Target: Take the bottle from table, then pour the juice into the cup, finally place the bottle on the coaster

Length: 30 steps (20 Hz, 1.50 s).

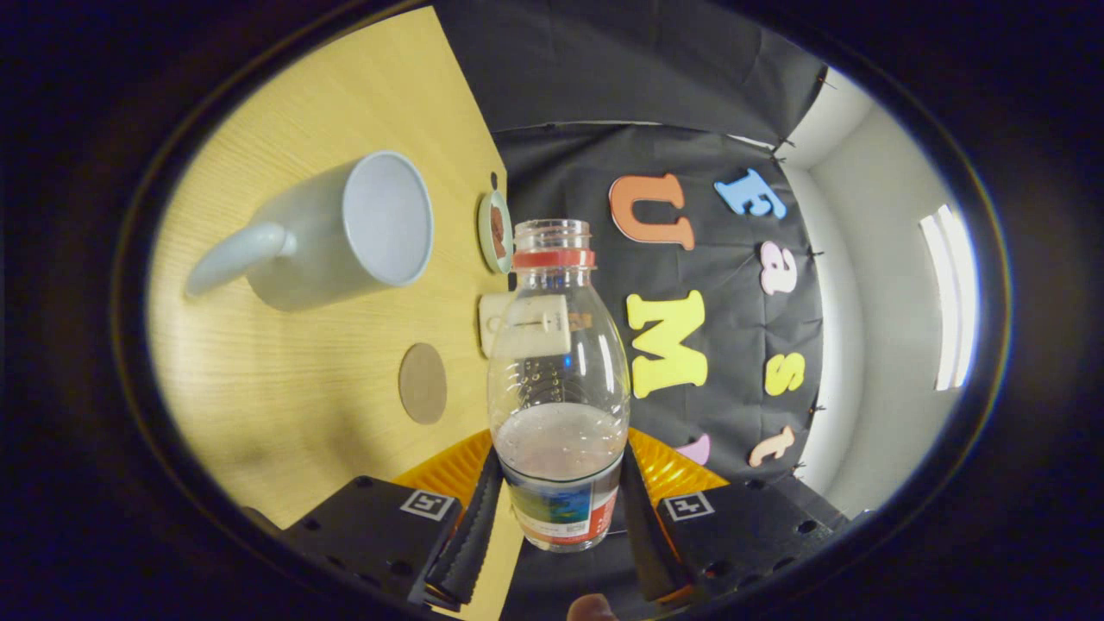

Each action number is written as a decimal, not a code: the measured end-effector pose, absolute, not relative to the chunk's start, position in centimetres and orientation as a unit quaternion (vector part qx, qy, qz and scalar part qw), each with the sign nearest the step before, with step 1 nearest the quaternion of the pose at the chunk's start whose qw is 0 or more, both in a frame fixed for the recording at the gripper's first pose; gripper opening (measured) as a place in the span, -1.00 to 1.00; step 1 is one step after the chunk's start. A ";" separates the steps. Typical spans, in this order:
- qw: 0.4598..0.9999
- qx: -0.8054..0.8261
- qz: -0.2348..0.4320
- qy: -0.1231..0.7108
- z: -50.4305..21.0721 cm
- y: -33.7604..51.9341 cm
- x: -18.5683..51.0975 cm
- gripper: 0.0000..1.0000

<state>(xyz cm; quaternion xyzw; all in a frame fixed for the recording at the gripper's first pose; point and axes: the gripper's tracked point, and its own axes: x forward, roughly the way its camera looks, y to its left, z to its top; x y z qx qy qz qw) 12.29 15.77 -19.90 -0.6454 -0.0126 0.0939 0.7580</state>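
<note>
My gripper (559, 509) is shut on a clear plastic bottle (559, 379), both fingers pressing its labelled lower part. The bottle has a red neck ring and no cap, and pale juice fills its lower part. The whole view is rolled on its side, so the wooden table (285, 414) stands to the left of the bottle. A white mug (336, 231) with its handle toward me sits on the table, left of the bottle's neck and apart from it. A round brown coaster (423, 383) lies on the table, nearer the fingers than the mug.
A small round dish (496, 231) with something brown in it sits near the table's far edge, by the bottle's mouth. A white rectangular object (493, 323) lies partly behind the bottle. A fingertip (592, 608) shows just below the bottle's base.
</note>
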 end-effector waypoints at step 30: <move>0.671 -0.735 0.088 -0.041 -17.1 15.7 11.8 0.47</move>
